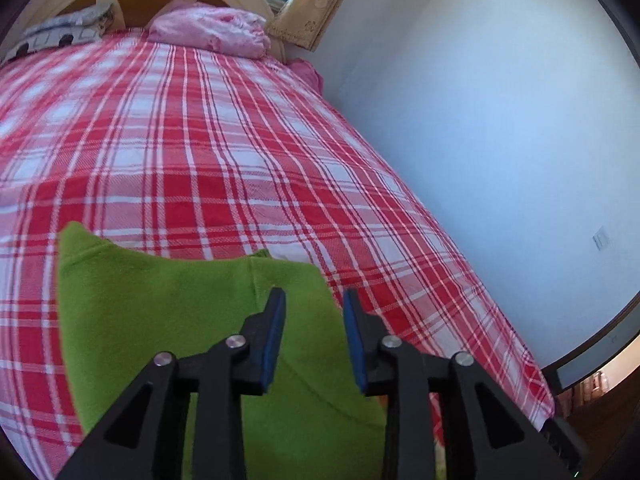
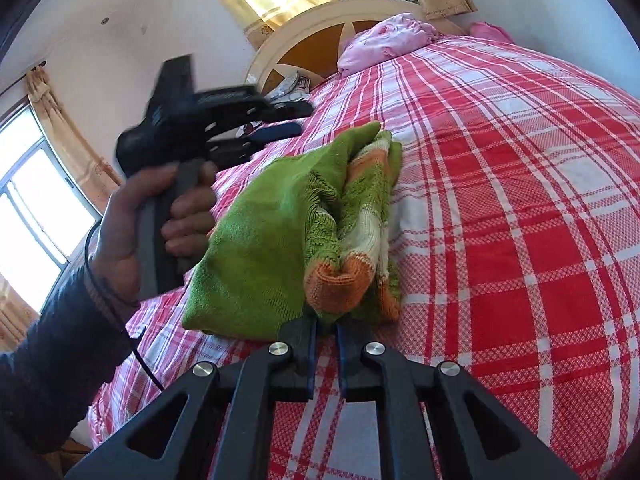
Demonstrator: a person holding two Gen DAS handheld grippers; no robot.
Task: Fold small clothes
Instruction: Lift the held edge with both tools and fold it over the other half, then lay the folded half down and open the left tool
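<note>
On the bed, over its red-and-white plaid cotton bedspread point(image 2: 520, 200), lies a small green knitted sweater with orange and cream stripes point(image 2: 280, 236), bundled into a rough fold rather than flat. Its long axis runs away from the person toward the cream wooden headboard point(image 2: 320, 24), plain green panel uppermost, the striped cuffs or hem spilling out along its right side.

The right tongs point(image 2: 327, 330) sit at the near end of the bundle, jaws only a narrow slit apart; the orange-edged knit lies right at their tips, but I cannot tell whether they pinch it. The left tongs point(image 1: 314, 308) stand partly open over the green cloth with nothing between the pads. From the right camera, the person's left hand point(image 2: 160, 220) holds that tool above the sweater's left edge.

So the garment lies straight ahead of both tools, and the right one looks nearer to a usable edge. The knit looks soft and limp.
</note>
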